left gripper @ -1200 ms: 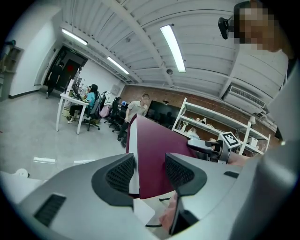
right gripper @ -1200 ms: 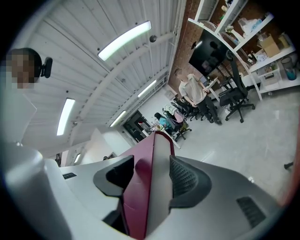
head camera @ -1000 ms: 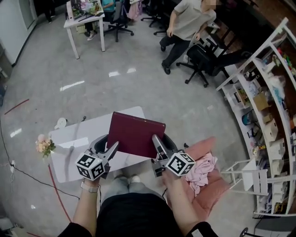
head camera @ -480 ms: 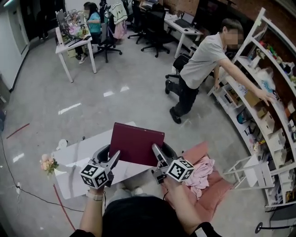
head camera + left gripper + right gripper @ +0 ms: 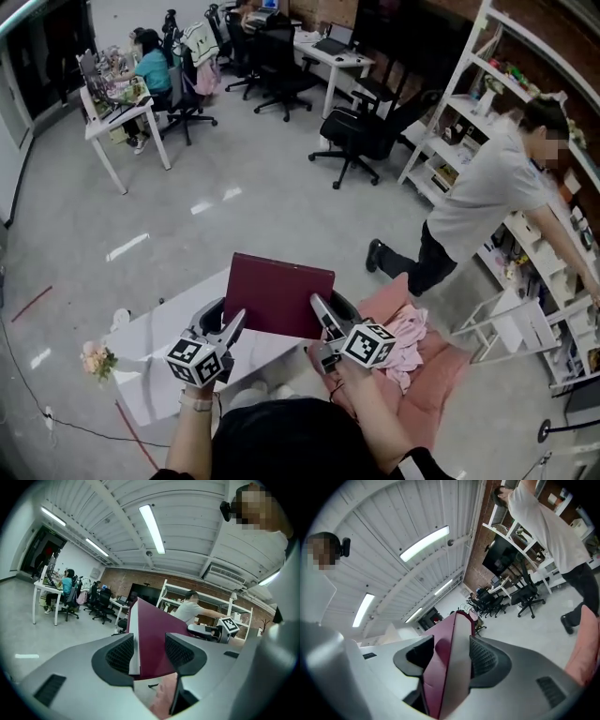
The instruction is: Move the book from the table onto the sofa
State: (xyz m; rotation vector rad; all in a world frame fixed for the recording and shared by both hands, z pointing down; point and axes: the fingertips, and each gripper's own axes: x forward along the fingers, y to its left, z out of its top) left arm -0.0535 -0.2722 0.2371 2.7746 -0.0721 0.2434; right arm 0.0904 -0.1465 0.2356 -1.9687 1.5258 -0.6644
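A dark red book [image 5: 278, 295] hangs in the air over the white table [image 5: 155, 370], gripped at both of its near corners. My left gripper [image 5: 232, 323] is shut on the book's left edge, my right gripper [image 5: 320, 310] on its right edge. In the left gripper view the book [image 5: 152, 639] stands between the ribbed pads of the left gripper [image 5: 149, 651], white page edge to the left. In the right gripper view the right gripper [image 5: 451, 656] clamps the book [image 5: 449, 667] the same way. The pink sofa [image 5: 433, 384] lies low to the right.
A pink cloth [image 5: 410, 336] lies on the sofa. A person [image 5: 487, 197] stands by the white shelving [image 5: 553, 122] on the right, close to the sofa. A small white rack [image 5: 511, 328] stands beside it. Flowers [image 5: 97, 359] sit at the table's left end. Office chairs [image 5: 361, 131] stand farther back.
Both grippers have risen with the book between them, and the view has swung. The person in the background has walked from the chairs over to the shelving on the right.
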